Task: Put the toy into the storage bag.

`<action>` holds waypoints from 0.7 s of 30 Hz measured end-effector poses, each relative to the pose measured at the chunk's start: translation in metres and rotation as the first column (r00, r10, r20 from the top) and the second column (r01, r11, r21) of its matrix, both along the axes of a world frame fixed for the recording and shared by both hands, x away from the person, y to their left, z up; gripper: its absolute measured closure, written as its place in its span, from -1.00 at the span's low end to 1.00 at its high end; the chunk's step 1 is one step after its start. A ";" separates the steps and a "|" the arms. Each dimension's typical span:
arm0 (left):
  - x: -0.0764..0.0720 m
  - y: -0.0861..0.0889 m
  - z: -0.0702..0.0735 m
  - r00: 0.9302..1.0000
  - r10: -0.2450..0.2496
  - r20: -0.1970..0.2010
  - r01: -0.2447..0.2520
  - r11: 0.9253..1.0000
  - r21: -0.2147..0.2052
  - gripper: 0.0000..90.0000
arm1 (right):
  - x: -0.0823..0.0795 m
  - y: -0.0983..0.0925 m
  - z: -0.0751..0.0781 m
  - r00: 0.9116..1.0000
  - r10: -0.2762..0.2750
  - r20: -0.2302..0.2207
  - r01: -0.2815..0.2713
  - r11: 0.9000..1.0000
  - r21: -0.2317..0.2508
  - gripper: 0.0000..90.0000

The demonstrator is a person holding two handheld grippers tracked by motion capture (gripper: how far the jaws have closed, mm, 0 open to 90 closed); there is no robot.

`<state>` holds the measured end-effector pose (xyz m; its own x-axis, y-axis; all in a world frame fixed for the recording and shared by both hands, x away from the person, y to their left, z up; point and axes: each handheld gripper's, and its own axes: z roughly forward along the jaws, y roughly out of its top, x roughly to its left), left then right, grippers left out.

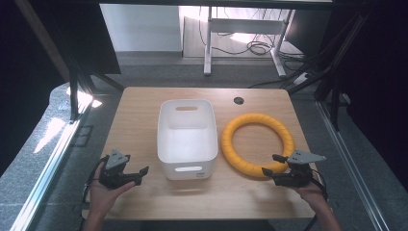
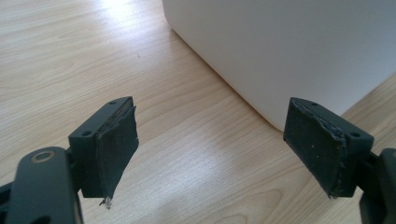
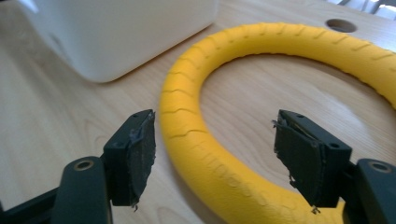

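Note:
A yellow ribbed ring (image 1: 257, 144) lies flat on the wooden table (image 1: 139, 106), right of a white plastic bin (image 1: 186, 138). My right gripper (image 1: 272, 164) is at the ring's near right edge. In the right gripper view its jaws stand wide, and the ring (image 3: 201, 154) passes between the pads without touching them. My left gripper (image 1: 138, 175) rests low at the table's near left, open, with bare wood between its pads (image 2: 116, 144). It points toward the bin's near corner (image 2: 280, 56).
A round cable hole (image 1: 238, 100) sits in the table's far side behind the ring. Beyond the table stand desk legs and cables on the floor. Black frame posts flank both sides.

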<state>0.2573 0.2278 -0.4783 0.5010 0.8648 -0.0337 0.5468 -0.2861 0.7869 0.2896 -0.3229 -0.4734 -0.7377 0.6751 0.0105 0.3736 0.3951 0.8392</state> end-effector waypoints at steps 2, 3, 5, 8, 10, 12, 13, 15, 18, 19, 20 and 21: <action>-0.001 -0.001 0.001 1.000 -0.003 0.001 0.003 1.000 0.004 -0.61 | -0.001 0.004 0.001 1.000 0.026 -0.012 -0.026 0.999 -0.026 -0.38; -0.001 -0.001 0.001 1.000 -0.003 0.001 0.003 1.000 0.004 -0.61 | -0.001 0.004 0.001 1.000 0.026 -0.012 -0.026 0.999 -0.026 -0.38; -0.001 -0.003 0.001 1.000 -0.007 0.000 0.007 1.000 0.005 -0.61 | -0.002 0.007 0.000 0.999 0.038 -0.019 -0.039 0.998 -0.056 -0.39; 0.001 -0.008 -0.001 1.000 -0.019 -0.007 0.019 1.000 0.019 -0.61 | 0.000 0.013 -0.001 0.997 0.068 -0.048 -0.072 0.994 -0.088 -0.40; 0.001 -0.010 -0.002 1.000 -0.023 -0.012 0.024 0.999 0.025 -0.61 | 0.003 0.017 0.002 0.994 0.083 -0.065 -0.091 0.988 -0.125 -0.42; 0.001 -0.011 -0.003 0.999 -0.031 -0.014 0.031 0.999 0.029 -0.61 | 0.008 0.024 0.007 0.991 0.103 -0.089 -0.118 0.976 -0.181 -0.44; 0.001 -0.011 -0.003 0.999 -0.031 -0.014 0.031 0.999 0.029 -0.61 | 0.008 0.024 0.007 0.991 0.103 -0.089 -0.118 0.976 -0.181 -0.44; 0.000 -0.012 -0.002 0.999 -0.036 -0.017 0.037 0.999 0.032 -0.61 | 0.014 0.031 0.011 0.986 0.116 -0.116 -0.140 0.963 -0.229 -0.45; 0.000 -0.013 -0.001 0.999 -0.046 -0.014 0.047 0.998 0.036 -0.61 | 0.027 0.044 0.018 0.977 0.135 -0.168 -0.182 0.935 -0.304 -0.48; 0.000 -0.013 -0.001 0.999 -0.046 -0.014 0.047 0.998 0.036 -0.61 | 0.031 0.047 0.019 0.973 0.142 -0.184 -0.196 0.927 -0.319 -0.48; 0.000 -0.014 -0.001 0.999 -0.049 -0.012 0.049 0.998 0.040 -0.61 | 0.036 0.051 0.020 0.968 0.147 -0.202 -0.210 0.916 -0.342 -0.48; 0.000 -0.015 -0.002 0.998 -0.054 -0.014 0.054 0.998 0.040 -0.61 | 0.039 0.054 0.020 0.965 0.150 -0.217 -0.221 0.909 -0.353 -0.48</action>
<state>0.2568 0.2126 -0.4802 0.5466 0.8374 -0.0065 0.5398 -0.3464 0.7672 0.3283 -0.2688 -0.4529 -0.8591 0.5071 -0.0692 0.3939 0.7414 0.5433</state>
